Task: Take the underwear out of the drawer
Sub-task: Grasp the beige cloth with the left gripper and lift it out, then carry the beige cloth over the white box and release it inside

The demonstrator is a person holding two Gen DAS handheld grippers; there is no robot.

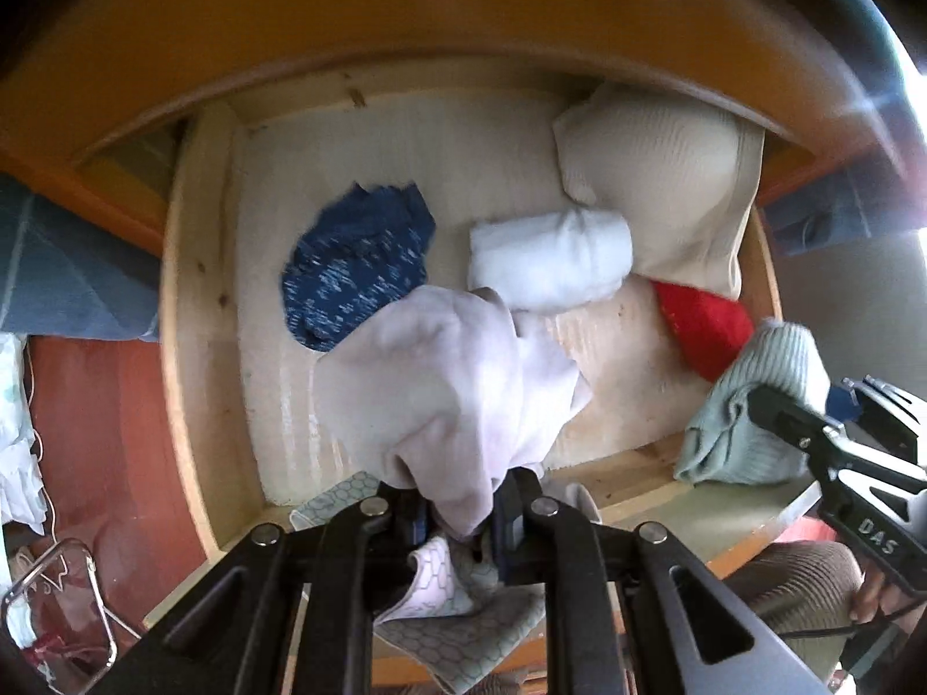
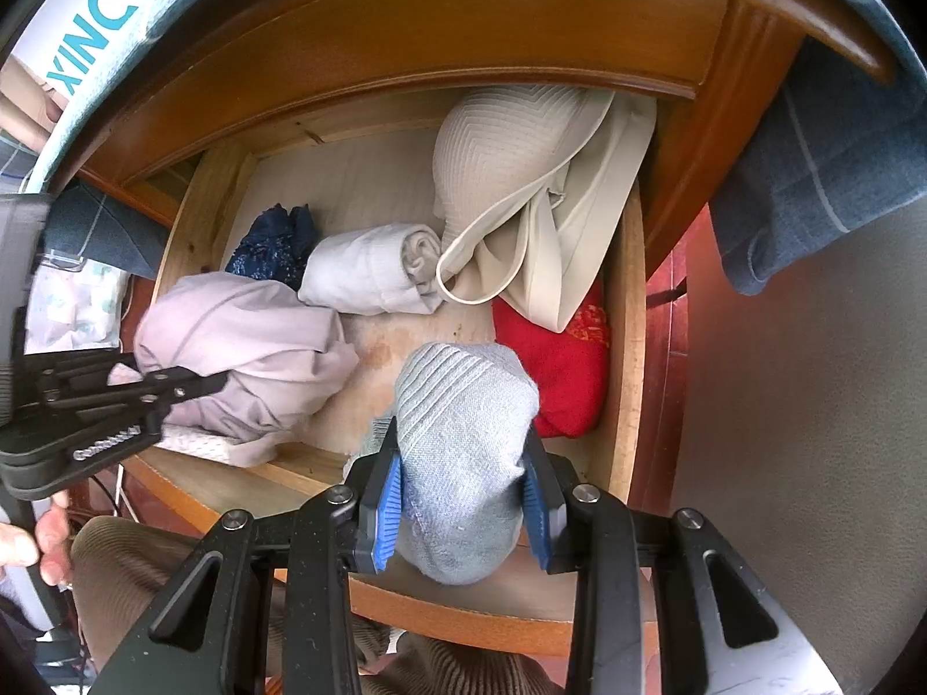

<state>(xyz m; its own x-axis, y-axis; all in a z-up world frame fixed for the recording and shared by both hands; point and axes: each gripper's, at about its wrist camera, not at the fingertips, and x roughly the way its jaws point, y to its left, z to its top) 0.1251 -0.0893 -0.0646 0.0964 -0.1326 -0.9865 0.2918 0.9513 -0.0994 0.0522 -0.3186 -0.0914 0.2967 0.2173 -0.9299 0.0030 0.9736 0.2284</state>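
Observation:
The open wooden drawer [image 1: 197,266] holds several garments. My left gripper [image 1: 460,515] is shut on a pale pink garment [image 1: 452,382], held above the drawer's front; it also shows in the right wrist view [image 2: 243,336]. My right gripper [image 2: 463,498] is shut on a rolled light grey-green ribbed garment [image 2: 463,440], over the drawer's front right; it also shows in the left wrist view [image 1: 753,405]. In the drawer lie a navy patterned piece [image 1: 359,266], a white roll [image 1: 550,260], a beige bra [image 1: 654,185] and a red piece [image 1: 707,324].
A hexagon-patterned cloth [image 1: 463,625] lies under my left gripper on the drawer's front edge [image 2: 463,614]. The dresser top [image 1: 405,11] overhangs the drawer's back. Blue denim [image 2: 811,185] hangs at the right. A wire hanger [image 1: 64,596] lies on the red floor.

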